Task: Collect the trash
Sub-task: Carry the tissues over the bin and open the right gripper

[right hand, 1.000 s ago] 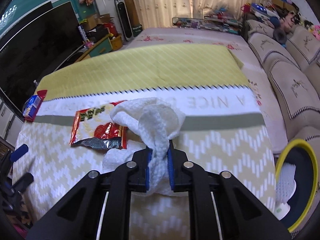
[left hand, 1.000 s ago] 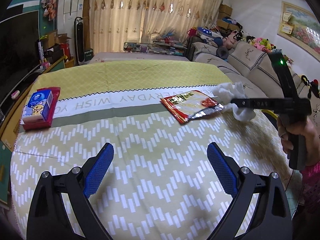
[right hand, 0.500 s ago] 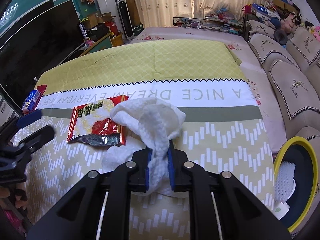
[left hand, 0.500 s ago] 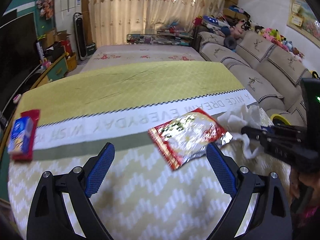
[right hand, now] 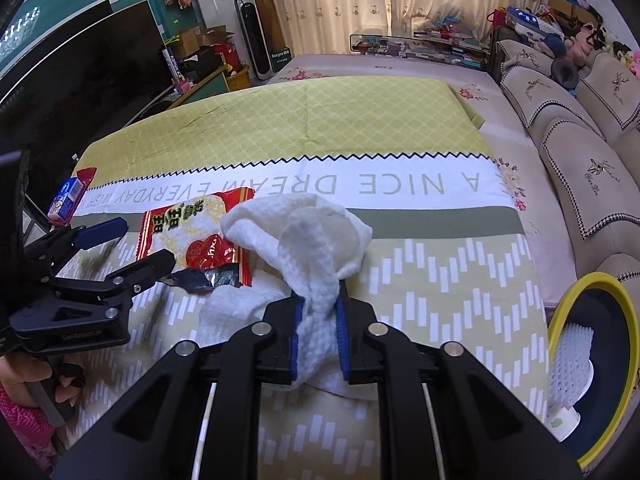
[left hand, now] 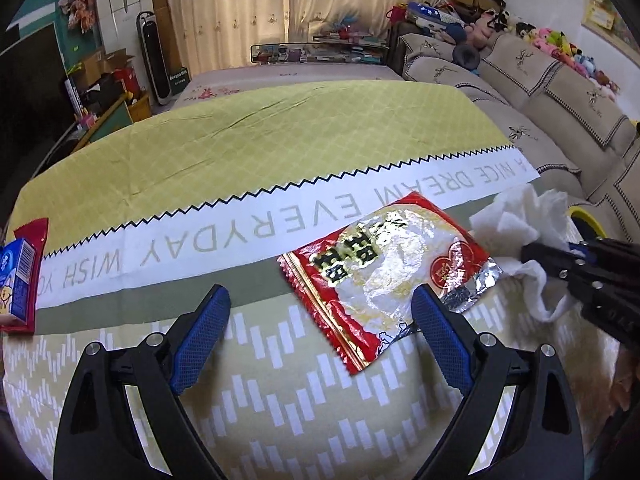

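A red and silver snack wrapper (left hand: 384,268) lies flat on the yellow-green tablecloth (left hand: 280,136). My left gripper (left hand: 320,308) is open just above it, with its right blue finger over the wrapper's near corner and its left finger over bare cloth. From the right wrist view the same wrapper (right hand: 192,224) sits beside the left gripper (right hand: 144,242). My right gripper (right hand: 318,300) is shut on a crumpled white paper towel (right hand: 304,232), which rests on the cloth next to the wrapper's torn silver end. In the left wrist view the towel (left hand: 516,216) and the right gripper (left hand: 552,256) are at the right edge.
A yellow-rimmed bin (right hand: 576,292) stands off the table's right side, holding a white foam net (right hand: 570,356). A blue tissue pack (left hand: 16,276) lies on a red packet at the table's left edge. A sofa (right hand: 580,160) runs along the right, a dark television (right hand: 80,60) along the left.
My left gripper has travelled right across the table and slightly down, from bare cloth to the wrapper, still open. The right gripper has kept still with the towel in it.
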`<state>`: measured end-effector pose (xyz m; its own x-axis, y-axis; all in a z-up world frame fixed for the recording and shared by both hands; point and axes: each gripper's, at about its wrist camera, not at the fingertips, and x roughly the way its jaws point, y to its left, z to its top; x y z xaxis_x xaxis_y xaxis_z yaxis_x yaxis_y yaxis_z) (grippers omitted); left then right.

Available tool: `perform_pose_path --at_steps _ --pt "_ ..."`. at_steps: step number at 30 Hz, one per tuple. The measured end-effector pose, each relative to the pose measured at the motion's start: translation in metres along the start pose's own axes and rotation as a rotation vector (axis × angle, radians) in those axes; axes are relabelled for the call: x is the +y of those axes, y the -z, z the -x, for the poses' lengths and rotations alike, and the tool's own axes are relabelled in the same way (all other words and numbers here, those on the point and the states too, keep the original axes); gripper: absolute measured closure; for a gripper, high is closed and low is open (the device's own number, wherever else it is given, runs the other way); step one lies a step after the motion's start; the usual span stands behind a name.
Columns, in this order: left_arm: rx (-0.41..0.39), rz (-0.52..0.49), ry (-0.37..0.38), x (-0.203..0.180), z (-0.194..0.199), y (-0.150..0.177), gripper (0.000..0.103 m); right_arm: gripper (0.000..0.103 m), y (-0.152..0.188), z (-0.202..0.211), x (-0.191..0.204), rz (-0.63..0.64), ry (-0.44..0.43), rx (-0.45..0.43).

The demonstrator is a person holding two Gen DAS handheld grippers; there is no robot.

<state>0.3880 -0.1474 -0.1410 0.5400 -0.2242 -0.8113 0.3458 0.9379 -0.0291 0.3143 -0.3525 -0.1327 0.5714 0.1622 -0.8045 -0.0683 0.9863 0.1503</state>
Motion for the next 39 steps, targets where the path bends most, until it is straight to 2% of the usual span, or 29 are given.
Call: perform_pose_path --at_steps 10,12,18,24,29,35,39 --pt "0.011 -0.040 -0.034 -0.012 -0.005 0.003 0.009 0.089 0.012 0.039 -0.037 -0.067 0.017 -0.053" --pt "0.019 -0.049 -0.031 -0.013 -0.006 0.002 0.006 0.089 0.014 0.043 -0.041 -0.077 0.001 -0.055" --pt "0.006 -0.033 -0.016 -0.013 -0.004 0.001 0.006 0.089 0.022 0.068 -0.054 -0.100 0.000 -0.089" --pt "-0.056 0.012 0.030 -0.003 0.022 0.002 0.007 0.087 0.036 0.099 -0.093 -0.165 0.057 -0.132" --pt "-0.133 -0.005 0.061 -0.008 0.066 0.005 0.007 0.087 0.050 0.119 -0.145 -0.269 0.147 -0.158" --pt "-0.174 -0.003 0.084 -0.010 0.099 0.010 0.007 0.087 0.067 0.125 -0.196 -0.368 0.245 -0.171" --pt "-0.189 -0.003 0.092 -0.012 0.112 0.014 0.007 0.087 0.073 0.113 -0.217 -0.401 0.283 -0.134"
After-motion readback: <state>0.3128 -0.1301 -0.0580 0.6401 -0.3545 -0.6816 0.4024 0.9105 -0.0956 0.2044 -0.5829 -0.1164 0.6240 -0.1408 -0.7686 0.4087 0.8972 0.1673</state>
